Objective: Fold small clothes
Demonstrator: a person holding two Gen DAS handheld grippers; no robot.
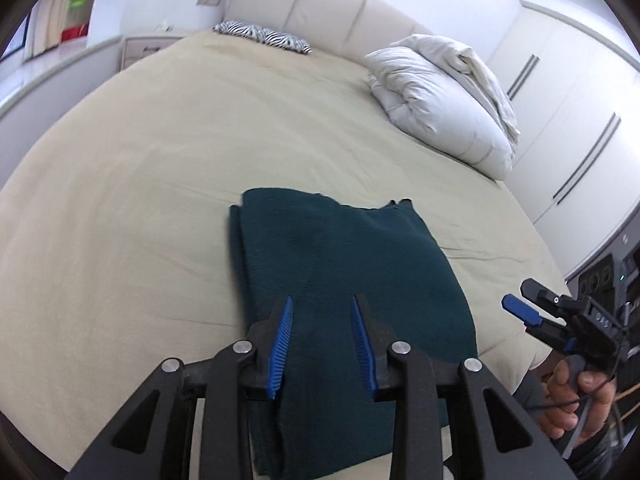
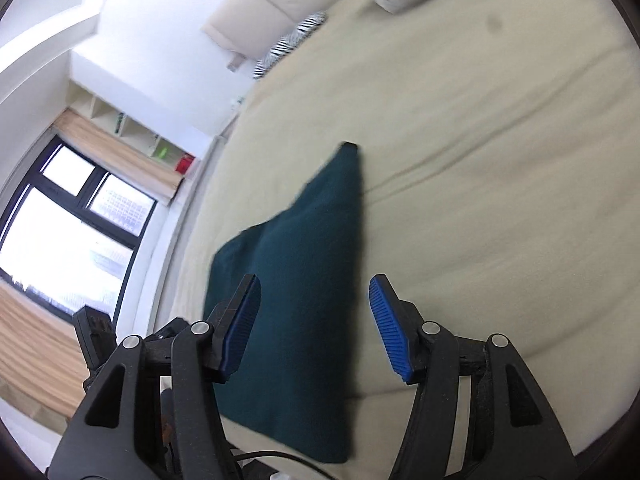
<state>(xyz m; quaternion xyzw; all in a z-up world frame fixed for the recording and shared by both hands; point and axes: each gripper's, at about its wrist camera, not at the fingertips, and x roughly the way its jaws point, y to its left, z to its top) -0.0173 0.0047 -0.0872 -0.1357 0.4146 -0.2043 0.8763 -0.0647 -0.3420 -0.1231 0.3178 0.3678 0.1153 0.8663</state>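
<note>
Dark-teal garment [image 1: 344,280]: folded into a long rectangle, flat on the near part of the bed [image 1: 160,168].
Long axis: runs near to far, the far end toward the headboard [image 1: 320,0]; a doubled fold edge runs along its left side.
Far edge: uneven, with a small notch at its right corner.
Open room: wide bare beige sheet to the left and beyond the garment; a narrower strip to its right before the bed's edge.
Obstacles: white pillow [image 1: 440,92] far right, zebra cushion [image 1: 264,36] at the headboard, both well apart from the garment.
Left gripper [image 1: 322,308]: over the garment's near end, fingers parted, nothing between them.
Right gripper [image 2: 314,292]: spread wide, empty, over the garment's right edge.
</note>
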